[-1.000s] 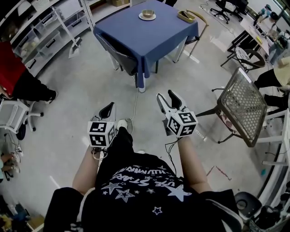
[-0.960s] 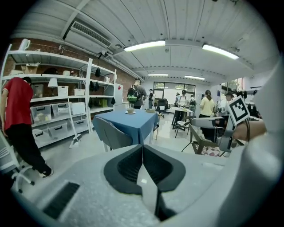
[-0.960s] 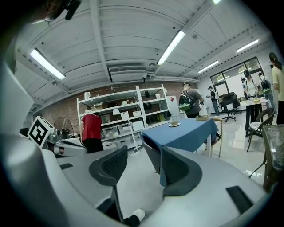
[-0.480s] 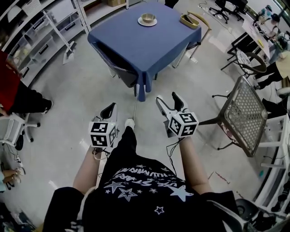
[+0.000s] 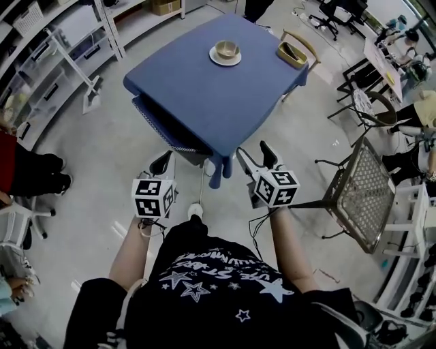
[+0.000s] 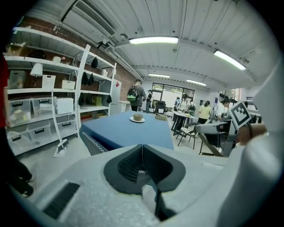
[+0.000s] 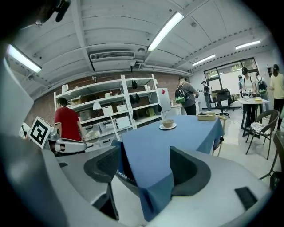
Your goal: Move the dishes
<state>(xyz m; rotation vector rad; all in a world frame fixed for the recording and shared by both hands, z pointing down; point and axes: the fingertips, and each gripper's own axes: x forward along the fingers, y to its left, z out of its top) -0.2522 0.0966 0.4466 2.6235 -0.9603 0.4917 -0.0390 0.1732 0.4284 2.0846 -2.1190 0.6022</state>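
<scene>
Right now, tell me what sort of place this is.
Likely a lab or workshop staged for dining: white storage shelving, a blue-clothed table bearing a bowl on a saucer, office chairs beyond.

One blue-clothed table [image 5: 197,88] out there, and on it I count three dishes: one bowl [image 5: 226,48], one saucer [image 5: 225,63], one tan tray [image 5: 291,53]. Two grippers up front, the left gripper [image 5: 161,163] and the right gripper [image 5: 254,150]. Chairs, two plain to see: one mesh chair [image 5: 361,184], one tucked chair [image 5: 160,125].
</scene>
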